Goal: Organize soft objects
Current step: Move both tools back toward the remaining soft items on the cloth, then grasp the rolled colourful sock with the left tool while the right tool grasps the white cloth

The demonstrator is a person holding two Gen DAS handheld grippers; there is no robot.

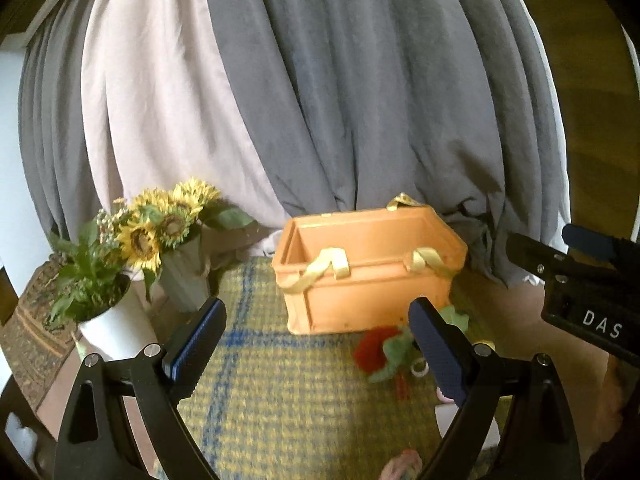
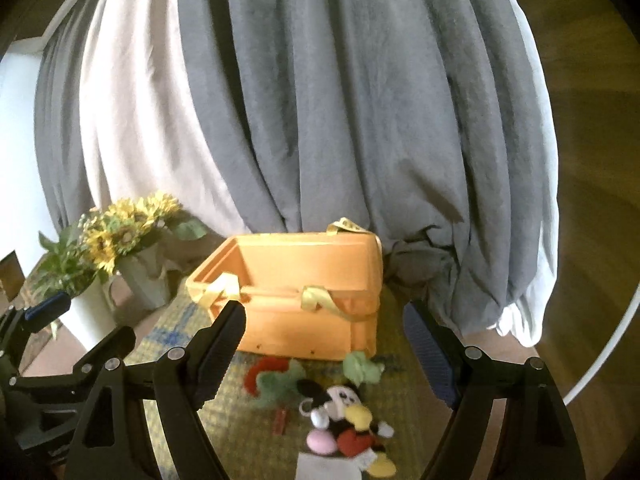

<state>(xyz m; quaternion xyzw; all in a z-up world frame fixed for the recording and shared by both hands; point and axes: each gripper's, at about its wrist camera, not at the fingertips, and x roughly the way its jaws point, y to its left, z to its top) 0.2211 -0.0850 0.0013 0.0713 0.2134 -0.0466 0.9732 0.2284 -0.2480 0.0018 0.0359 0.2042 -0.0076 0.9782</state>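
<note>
The box [image 2: 304, 292] at frame centre looks empty; the toys [image 2: 344, 412] lie below it; both the left gripper [image 1: 316, 344] and the right gripper [image 2: 324, 356] are wide, holding nothing.

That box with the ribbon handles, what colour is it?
The box is orange, with pale yellow ribbon handles. It shows best in the left wrist view.

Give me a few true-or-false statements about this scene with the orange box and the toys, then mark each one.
1. The orange box has nothing visible inside. True.
2. The mouse toy lies inside the box. False: it lies on the checked mat in front of the box.
3. Sunflowers stand left of the box. True.
4. The right hand-held gripper is clamped on a toy. False: its jaws are open and hold nothing.
5. The left hand-held gripper is open. True.
</note>
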